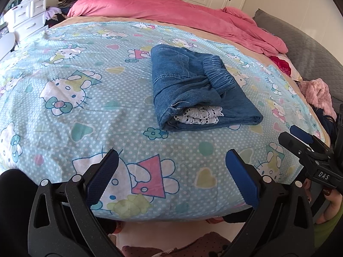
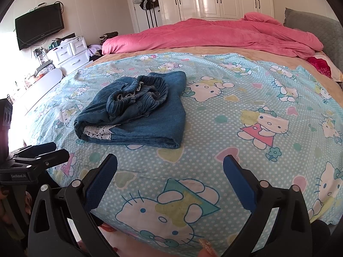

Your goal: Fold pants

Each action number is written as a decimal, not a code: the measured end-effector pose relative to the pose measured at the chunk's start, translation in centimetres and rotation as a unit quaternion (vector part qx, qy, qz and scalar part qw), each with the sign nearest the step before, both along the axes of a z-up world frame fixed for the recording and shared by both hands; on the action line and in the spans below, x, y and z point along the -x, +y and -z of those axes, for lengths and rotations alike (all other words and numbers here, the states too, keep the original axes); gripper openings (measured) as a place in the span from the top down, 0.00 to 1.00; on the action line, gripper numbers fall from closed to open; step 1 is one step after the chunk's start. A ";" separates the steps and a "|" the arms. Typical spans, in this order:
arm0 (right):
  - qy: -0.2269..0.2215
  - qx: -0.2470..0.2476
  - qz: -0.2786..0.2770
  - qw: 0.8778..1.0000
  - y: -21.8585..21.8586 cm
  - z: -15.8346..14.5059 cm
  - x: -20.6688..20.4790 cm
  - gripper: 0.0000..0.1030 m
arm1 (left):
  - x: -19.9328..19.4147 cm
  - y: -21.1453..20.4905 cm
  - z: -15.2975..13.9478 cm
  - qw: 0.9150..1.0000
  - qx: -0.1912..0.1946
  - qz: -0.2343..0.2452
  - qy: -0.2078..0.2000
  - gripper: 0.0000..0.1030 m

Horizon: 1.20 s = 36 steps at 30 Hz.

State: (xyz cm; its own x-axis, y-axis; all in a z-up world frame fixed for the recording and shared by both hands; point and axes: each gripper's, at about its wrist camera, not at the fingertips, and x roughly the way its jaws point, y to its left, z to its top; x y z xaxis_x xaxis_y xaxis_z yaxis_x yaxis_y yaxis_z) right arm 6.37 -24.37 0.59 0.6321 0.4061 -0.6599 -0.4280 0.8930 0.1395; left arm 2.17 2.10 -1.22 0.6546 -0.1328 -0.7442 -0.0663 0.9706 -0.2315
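A pair of blue denim pants point(image 1: 193, 90) lies folded in a compact bundle on the Hello Kitty bedsheet point(image 1: 75, 111), with white lace trim showing at its near end and the elastic waistband on top. It also shows in the right wrist view point(image 2: 137, 111). My left gripper point(image 1: 171, 171) is open and empty, held near the bed's front edge, short of the pants. My right gripper point(image 2: 170, 173) is open and empty, also back from the pants. The right gripper appears at the right edge of the left wrist view point(image 1: 304, 141); the left gripper appears at the left edge of the right wrist view point(image 2: 40, 152).
A pink duvet point(image 2: 214, 36) is bunched along the far side of the bed. A grey headboard cushion point(image 2: 317, 25) stands at the right. A pink fluffy garment point(image 1: 317, 94) lies off the bed's right edge. White drawers point(image 2: 68, 53) and a wall television point(image 2: 39, 24) stand at the left.
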 end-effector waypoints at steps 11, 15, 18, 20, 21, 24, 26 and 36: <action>0.002 0.002 0.000 1.000 0.1 0.2 0.1 0.04 | 0.0 0.0 -0.1 1.000 -0.005 -0.002 0.005 0.09; 0.002 0.003 0.000 1.000 0.2 0.2 0.1 0.04 | 0.0 -0.1 -0.1 1.000 -0.003 0.001 0.006 0.09; 0.003 0.003 0.001 1.000 0.1 0.2 0.1 0.04 | 0.0 -0.1 -0.1 1.000 -0.002 0.000 0.006 0.09; 0.004 0.003 0.003 1.000 0.1 0.3 0.0 0.04 | 0.0 -0.1 -0.1 1.000 -0.003 0.000 0.006 0.09; 0.005 0.003 0.004 1.000 0.0 0.4 -0.1 0.04 | 0.0 -0.1 -0.1 1.000 -0.002 -0.001 0.005 0.09; 0.007 0.004 0.006 1.000 0.0 0.4 -0.2 0.04 | 0.0 0.0 -0.2 1.000 0.001 -0.002 0.005 0.09; 0.007 0.004 0.007 1.000 -0.1 0.4 -0.2 0.04 | 0.0 0.0 -0.1 1.000 0.001 -0.002 0.006 0.09; 0.007 0.005 0.007 1.000 -0.1 0.3 -0.3 0.04 | 0.0 0.0 -0.1 1.000 0.000 -0.002 0.006 0.09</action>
